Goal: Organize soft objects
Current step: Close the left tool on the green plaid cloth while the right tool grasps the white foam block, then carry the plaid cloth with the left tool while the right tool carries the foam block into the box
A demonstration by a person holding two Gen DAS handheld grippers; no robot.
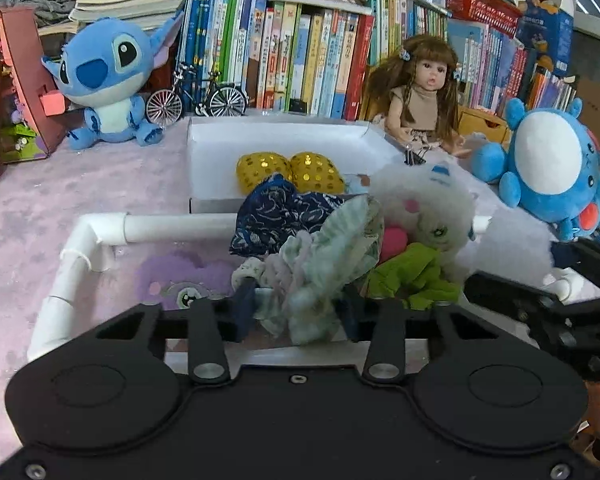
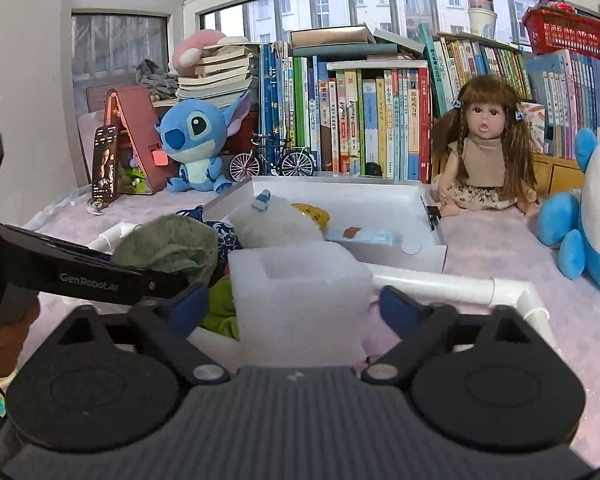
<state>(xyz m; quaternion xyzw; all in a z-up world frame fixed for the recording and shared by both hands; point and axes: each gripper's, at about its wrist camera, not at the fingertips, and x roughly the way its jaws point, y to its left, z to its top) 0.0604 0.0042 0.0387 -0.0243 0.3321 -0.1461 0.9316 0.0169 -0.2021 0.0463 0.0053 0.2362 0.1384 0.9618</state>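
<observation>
My left gripper (image 1: 296,312) has its blue pads drawn in on a pale green-and-white ruffled cloth (image 1: 320,272) — the fabric bunches up between them and spills over the top, so I read it as pinched, though thinly. My right gripper (image 2: 296,306) stands wider, its jaws set either side of a white foam block (image 2: 300,288); the pads look to be at the block's flanks, but I cannot tell whether they press on it yet.

Both things sit in the white pipe frame (image 1: 172,228), in a heap with a navy patterned cloth (image 1: 276,208), a green rag (image 1: 412,276) and a white fluffy plush (image 1: 432,200). Just beyond the frame is the white box (image 1: 204,148), holding two gold sequinned pouches (image 1: 292,170).

The cloth will weigh next to nothing and has no stiffness — it will droop, trail and perhaps drag its neighbours, so I judge a deeper bite on the gathered middle better than on a loose frill. The foam is light too, springy and a touch slick; I would take it low across its broad sides, squeezing only until it dents, since the hollow on top makes the upper walls weak.
</observation>
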